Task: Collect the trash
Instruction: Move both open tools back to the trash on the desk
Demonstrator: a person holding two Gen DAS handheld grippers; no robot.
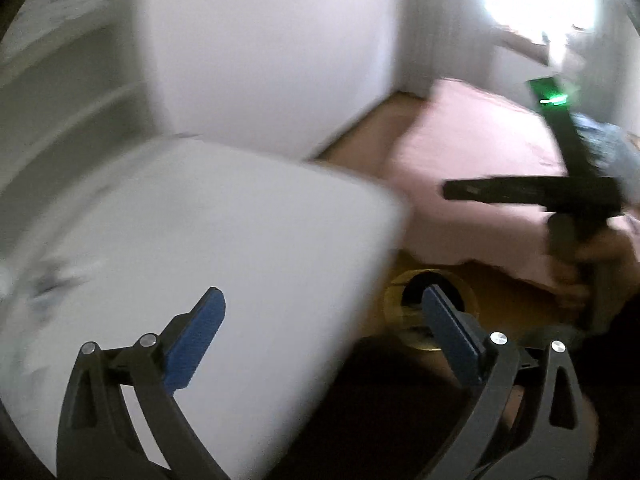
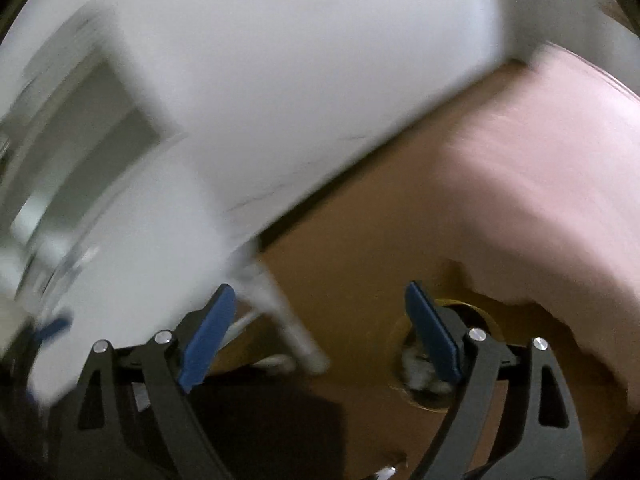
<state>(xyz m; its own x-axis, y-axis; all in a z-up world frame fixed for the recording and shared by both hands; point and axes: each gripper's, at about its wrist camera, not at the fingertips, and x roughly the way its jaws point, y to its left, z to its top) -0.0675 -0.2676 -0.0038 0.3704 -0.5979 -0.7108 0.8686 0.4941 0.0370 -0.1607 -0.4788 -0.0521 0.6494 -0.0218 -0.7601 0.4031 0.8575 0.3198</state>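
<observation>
Both views are heavily motion-blurred; only the near blue fingertips (image 1: 196, 336) stay fairly sharp. Daylight from a far-right window (image 1: 532, 4) burns out to white glare in the left view. Fisheye curvature bends the white wall (image 2: 280, 60), and dark vignette rings each frame.

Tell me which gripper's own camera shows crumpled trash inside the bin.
The right gripper: its view shows whitish crumpled trash in the round bin. The left view shows no clear trash.

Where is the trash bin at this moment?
The bin sits on the floor, low right of centre in both wrist views, between the white table and the pink bed.
</observation>
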